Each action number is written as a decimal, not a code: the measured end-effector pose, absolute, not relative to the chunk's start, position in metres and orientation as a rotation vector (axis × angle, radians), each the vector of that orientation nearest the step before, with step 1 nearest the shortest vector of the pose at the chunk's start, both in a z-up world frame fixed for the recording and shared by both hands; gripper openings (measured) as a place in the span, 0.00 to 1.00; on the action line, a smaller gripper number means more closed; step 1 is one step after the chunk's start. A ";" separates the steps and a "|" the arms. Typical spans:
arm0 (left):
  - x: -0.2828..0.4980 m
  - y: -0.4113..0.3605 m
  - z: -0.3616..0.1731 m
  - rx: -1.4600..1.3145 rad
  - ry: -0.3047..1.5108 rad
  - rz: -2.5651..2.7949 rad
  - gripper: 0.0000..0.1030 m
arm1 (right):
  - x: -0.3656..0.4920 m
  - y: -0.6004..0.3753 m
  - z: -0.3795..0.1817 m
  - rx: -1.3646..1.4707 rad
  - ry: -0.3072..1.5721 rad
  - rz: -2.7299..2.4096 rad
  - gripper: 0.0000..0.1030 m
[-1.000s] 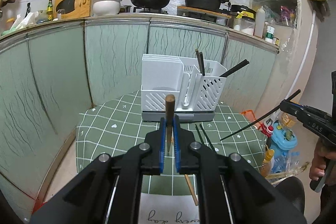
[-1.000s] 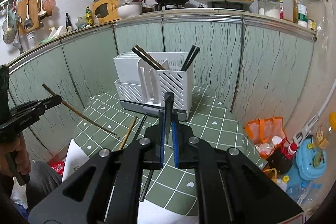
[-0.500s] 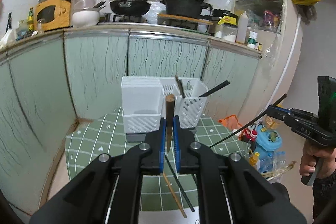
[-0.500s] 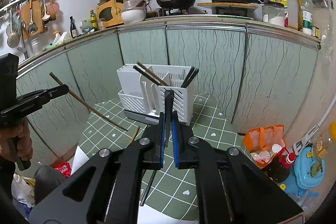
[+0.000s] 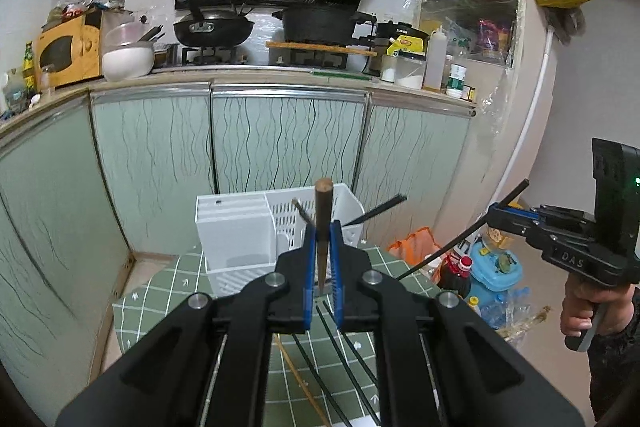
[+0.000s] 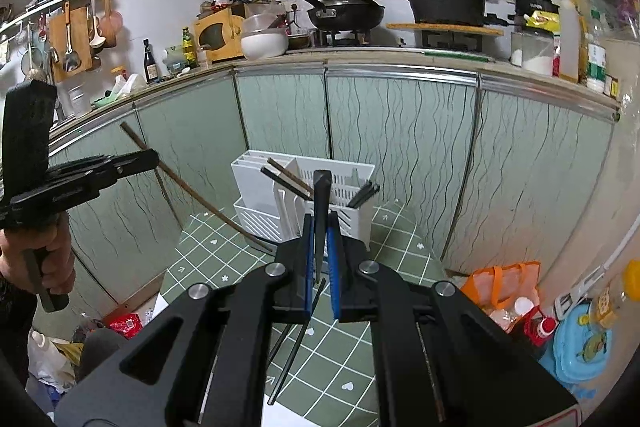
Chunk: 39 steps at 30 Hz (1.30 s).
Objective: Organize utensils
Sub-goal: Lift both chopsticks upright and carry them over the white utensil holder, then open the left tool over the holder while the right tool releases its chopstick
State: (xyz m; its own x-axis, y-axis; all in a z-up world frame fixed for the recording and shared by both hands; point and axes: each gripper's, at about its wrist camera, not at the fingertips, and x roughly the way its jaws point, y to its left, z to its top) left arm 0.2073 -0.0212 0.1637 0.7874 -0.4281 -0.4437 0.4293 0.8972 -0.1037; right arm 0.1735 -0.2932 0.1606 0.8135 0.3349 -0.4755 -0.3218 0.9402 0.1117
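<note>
While both grippers are hovering above the green checked tabletop [image 5: 160, 291], each one is clamping a single chopstick between its blue pads. The left gripper [image 5: 322, 259] is pinching a brown wooden chopstick [image 5: 322, 211], which is standing nearly upright between the closed jaws in the left wrist view. The right gripper [image 6: 321, 251] is squeezing a black chopstick [image 6: 320, 203] in the same upright way. From the left wrist view, the black chopstick is slanting down and to the left out of the right gripper, which a hand [image 5: 588, 303] is holding at the right edge. A white utensil holder [image 6: 256, 183] is sitting at the far side of the tabletop, close to the pale green cabinet doors [image 6: 400, 147], with several dark chopsticks leaning in its slotted compartments. More loose chopsticks [image 5: 340, 355], black and wooden, are lying on the tabletop just below the left gripper.
</note>
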 end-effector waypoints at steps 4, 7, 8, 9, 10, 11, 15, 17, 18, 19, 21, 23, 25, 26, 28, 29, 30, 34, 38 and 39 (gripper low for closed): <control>0.216 -0.025 0.176 0.005 0.482 -0.463 0.08 | 0.180 -0.291 0.174 0.016 0.505 0.362 0.06; 0.224 -0.030 0.184 0.004 0.483 -0.477 0.08 | 0.186 -0.291 0.186 0.014 0.495 0.365 0.06; 0.226 -0.032 0.185 0.004 0.482 -0.480 0.08 | 0.188 -0.290 0.189 0.015 0.493 0.366 0.06; 0.228 -0.033 0.188 0.002 0.481 -0.485 0.08 | 0.192 -0.291 0.193 0.017 0.489 0.366 0.06; 0.231 -0.033 0.190 -0.001 0.480 -0.489 0.08 | 0.196 -0.292 0.196 0.019 0.486 0.365 0.06; 0.234 -0.035 0.193 -0.007 0.480 -0.494 0.08 | 0.200 -0.293 0.199 0.021 0.486 0.365 0.06; 0.248 -0.041 0.201 -0.028 0.475 -0.516 0.08 | 0.218 -0.295 0.208 0.030 0.483 0.372 0.06; 0.254 -0.046 0.205 -0.025 0.469 -0.524 0.08 | 0.228 -0.297 0.213 0.033 0.475 0.372 0.06; 0.259 -0.049 0.206 -0.020 0.465 -0.525 0.08 | 0.232 -0.298 0.214 0.034 0.473 0.370 0.06; 0.264 -0.052 0.207 -0.018 0.463 -0.525 0.08 | 0.237 -0.298 0.215 0.037 0.472 0.369 0.06; 0.272 -0.057 0.208 -0.018 0.465 -0.526 0.08 | 0.248 -0.301 0.217 0.047 0.468 0.366 0.06; 0.282 -0.061 0.207 -0.013 0.463 -0.525 0.08 | 0.257 -0.303 0.217 0.053 0.467 0.362 0.06; 0.291 -0.065 0.205 -0.005 0.466 -0.525 0.08 | 0.269 -0.306 0.215 0.060 0.468 0.361 0.06; 0.297 -0.068 0.203 0.007 0.463 -0.522 0.08 | 0.273 -0.307 0.213 0.062 0.468 0.361 0.06; 0.307 -0.070 0.197 0.008 0.470 -0.519 0.08 | 0.285 -0.310 0.207 0.068 0.471 0.354 0.06; 0.314 -0.070 0.193 0.002 0.475 -0.522 0.08 | 0.292 -0.312 0.203 0.075 0.476 0.355 0.06; 0.318 -0.070 0.190 -0.001 0.478 -0.522 0.08 | 0.296 -0.313 0.200 0.078 0.479 0.353 0.06; 0.337 -0.073 0.172 -0.007 0.499 -0.516 0.08 | 0.312 -0.314 0.184 0.078 0.491 0.347 0.06; 0.350 -0.074 0.159 -0.012 0.515 -0.518 0.08 | 0.324 -0.317 0.170 0.091 0.508 0.346 0.06; 0.353 -0.074 0.156 -0.016 0.518 -0.516 0.08 | 0.328 -0.317 0.166 0.096 0.515 0.346 0.06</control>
State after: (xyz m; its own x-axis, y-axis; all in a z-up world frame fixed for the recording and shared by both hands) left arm 0.3527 -0.0738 0.1562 0.7443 -0.4749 -0.4696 0.4671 0.8727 -0.1421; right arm 0.3285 -0.3172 0.1655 0.8141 0.3473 -0.4654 -0.2993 0.9377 0.1763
